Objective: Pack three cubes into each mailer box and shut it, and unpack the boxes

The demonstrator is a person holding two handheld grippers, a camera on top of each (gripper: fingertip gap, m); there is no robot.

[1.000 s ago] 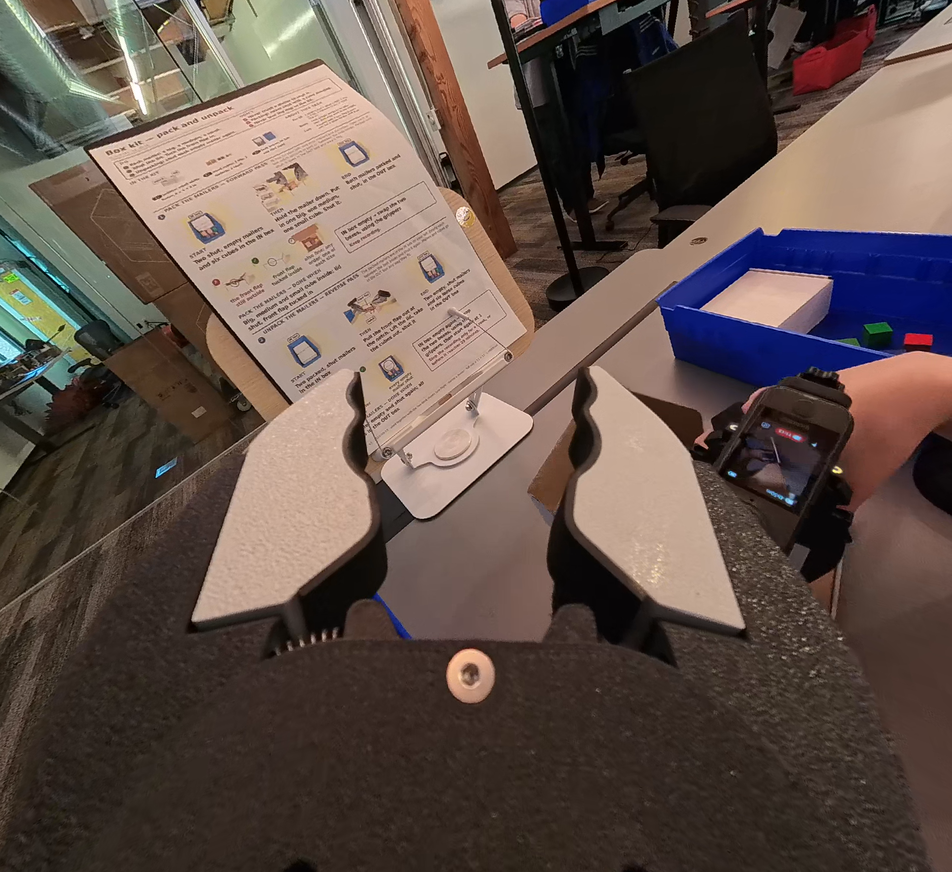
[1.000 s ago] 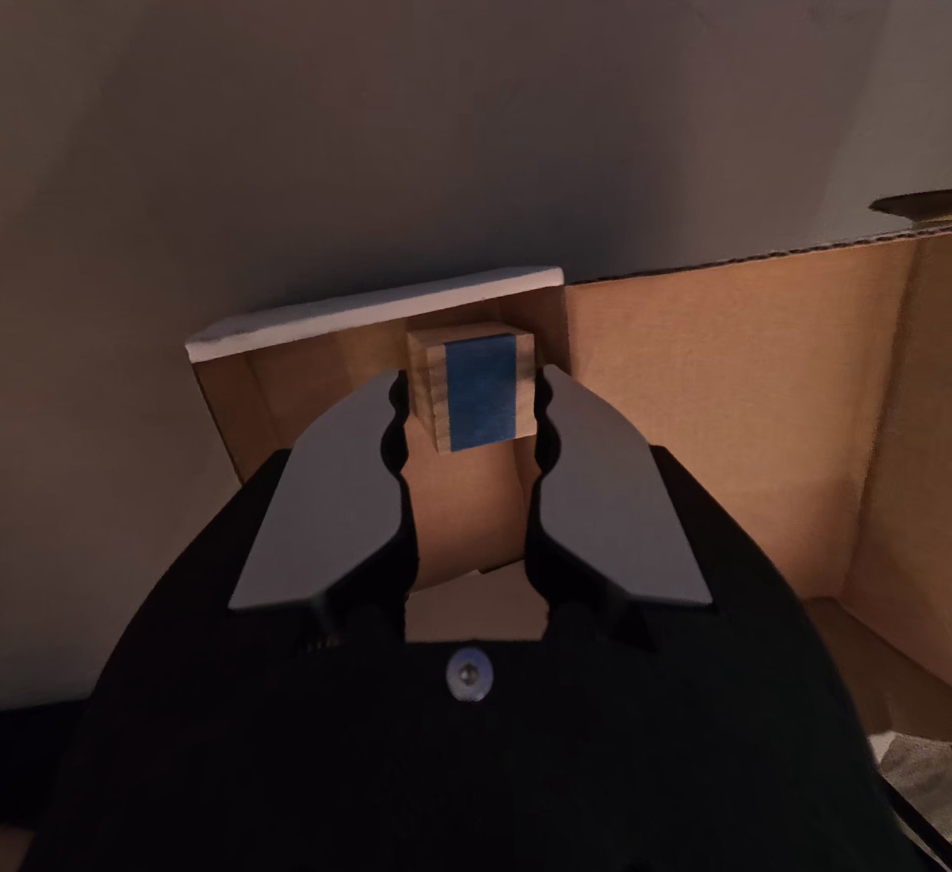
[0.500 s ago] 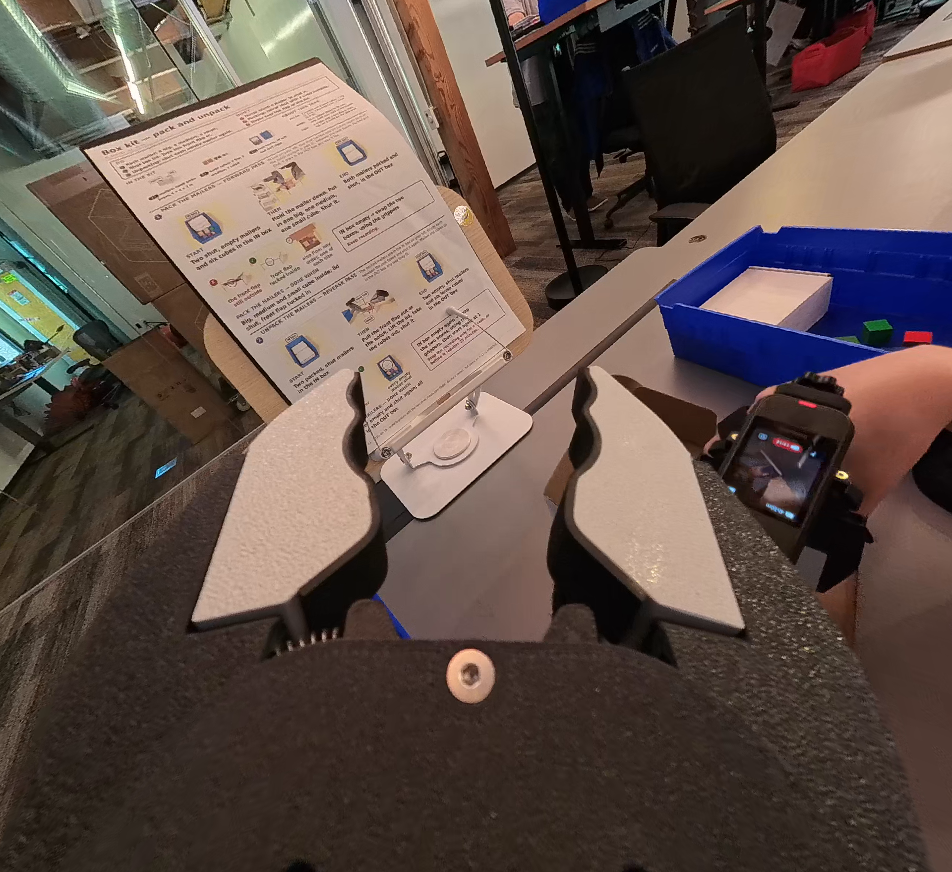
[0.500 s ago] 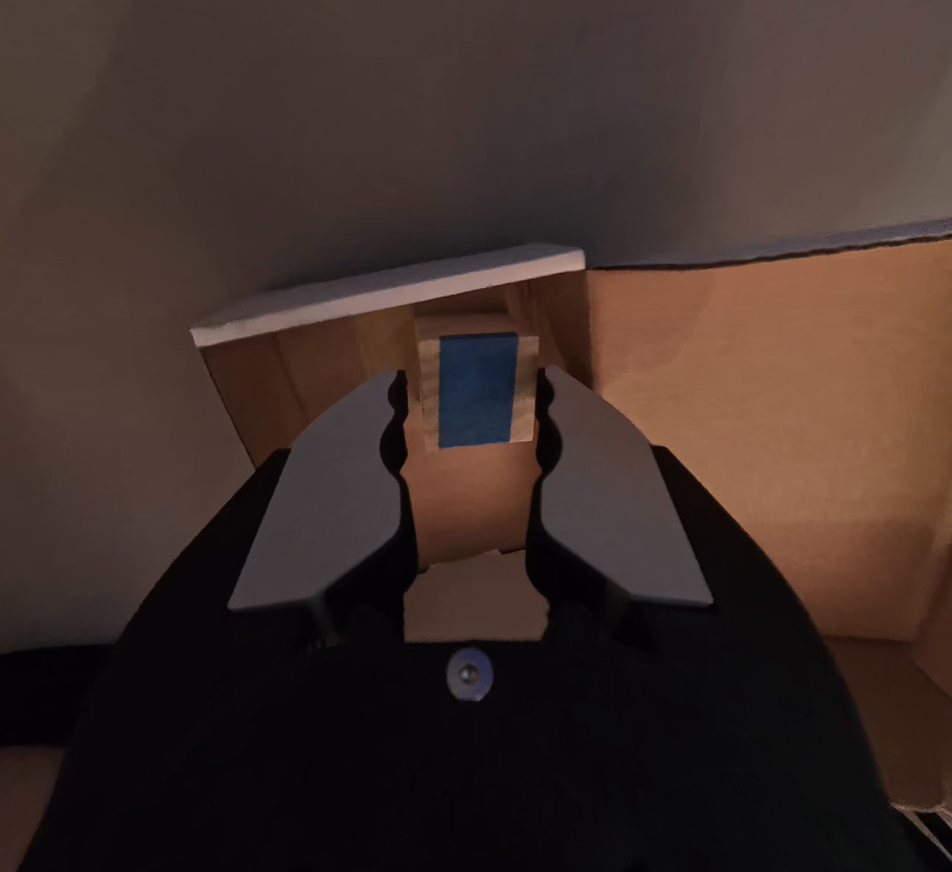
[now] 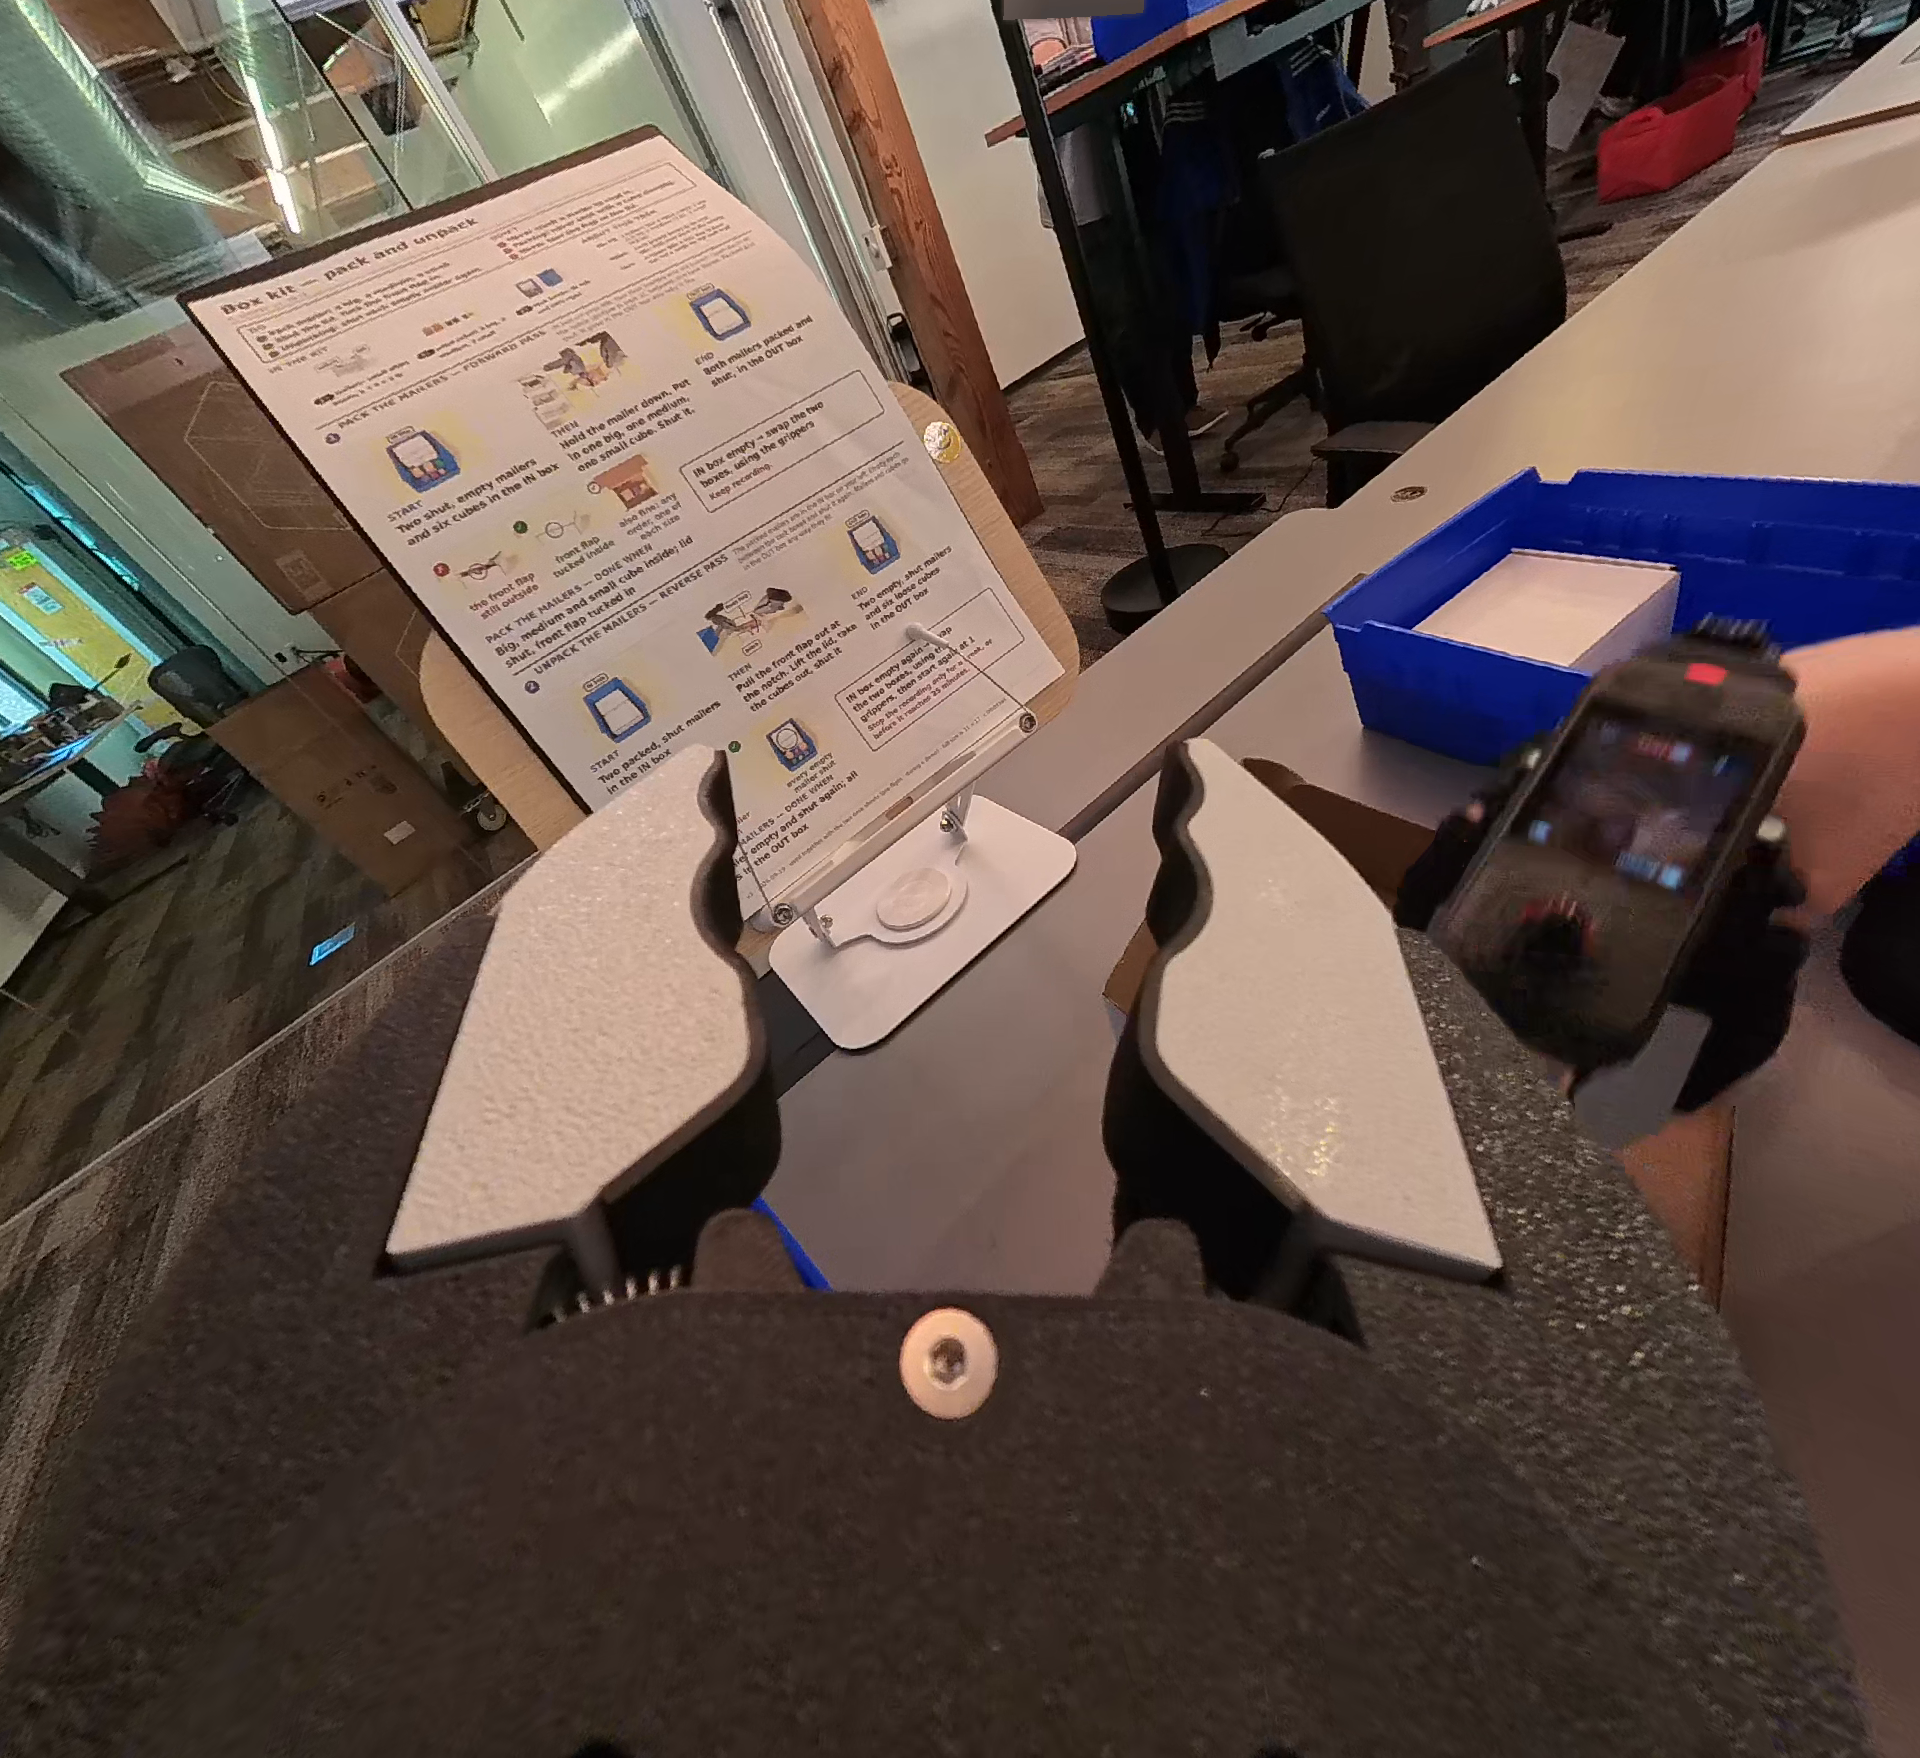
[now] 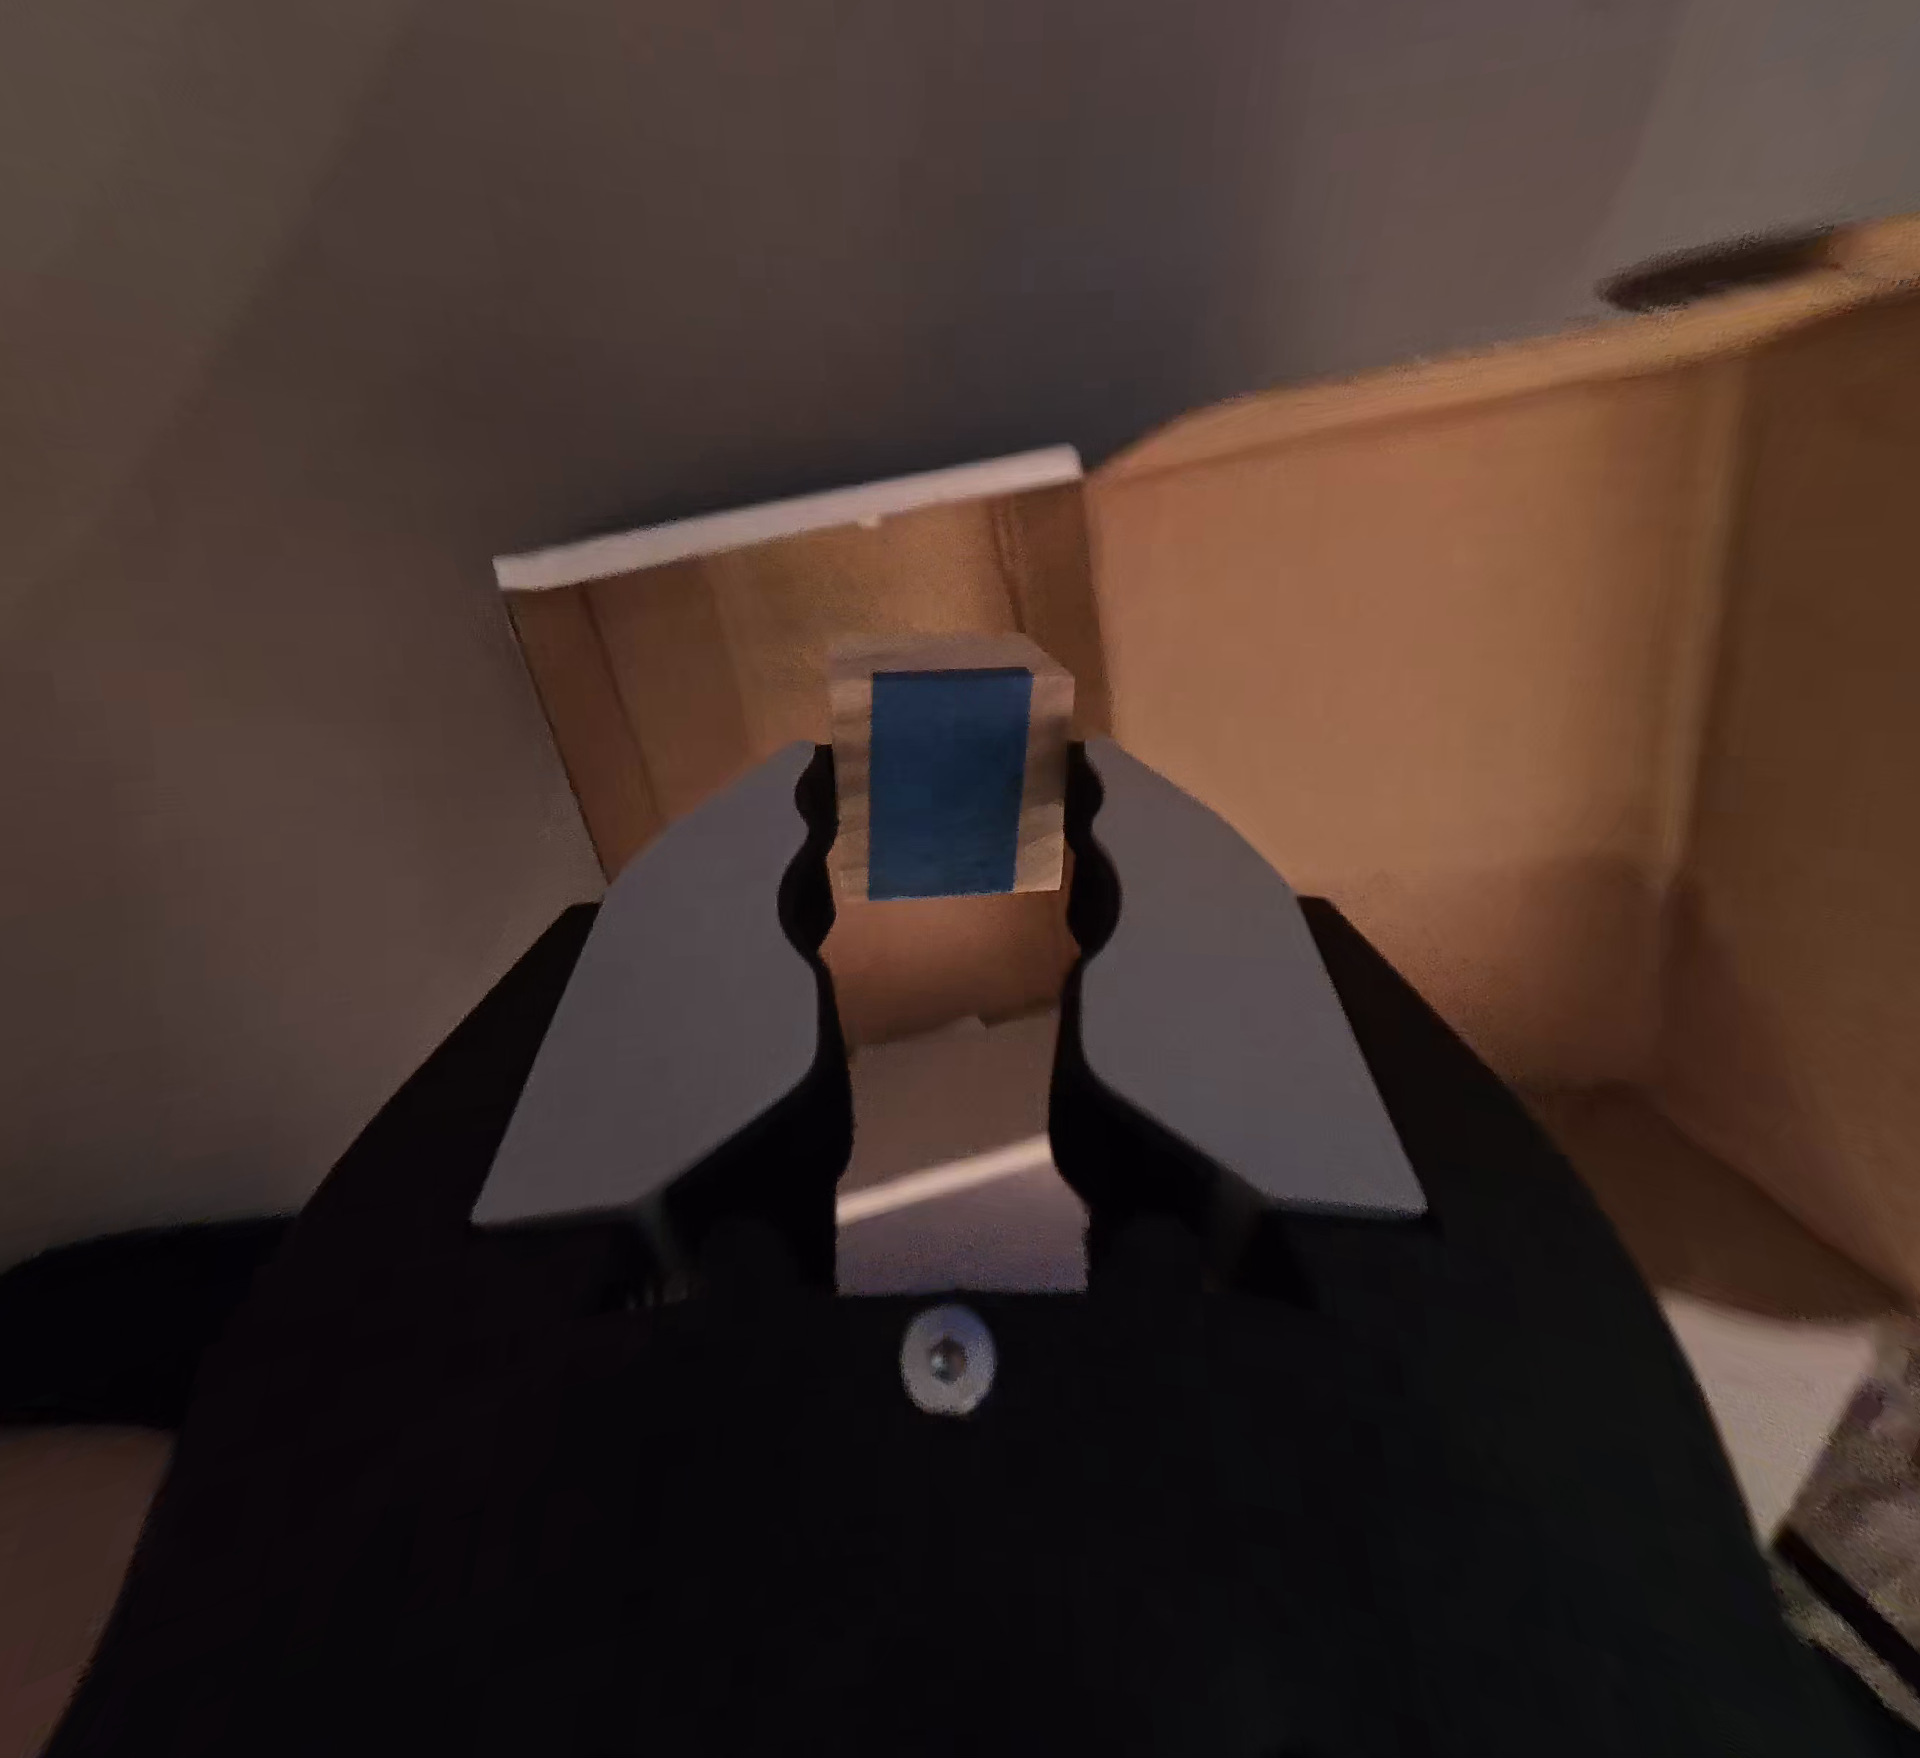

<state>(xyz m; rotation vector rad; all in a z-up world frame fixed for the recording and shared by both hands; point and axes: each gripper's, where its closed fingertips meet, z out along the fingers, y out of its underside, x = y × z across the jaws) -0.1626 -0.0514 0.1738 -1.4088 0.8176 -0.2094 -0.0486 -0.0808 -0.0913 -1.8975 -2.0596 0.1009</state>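
Between the right gripper's [image 6: 951, 804] grey fingertips sits a small wooden cube with a blue face [image 6: 948, 781] — half a second ago it lay just ahead of the tips, inside the open brown cardboard mailer box [image 6: 1455, 721]; now the cube fills the gap, both sides meeting the fingers, so the claw appears clamped on it. Box walls are motion-blurred. Over the grey table [image 5: 1714, 337] the left gripper [image 5: 940, 835] hangs unchanged — fingers spread wide, nothing between them. Beyond, a blue plastic bin [image 5: 1455, 700] holds a shut white mailer box [image 5: 1558, 607].
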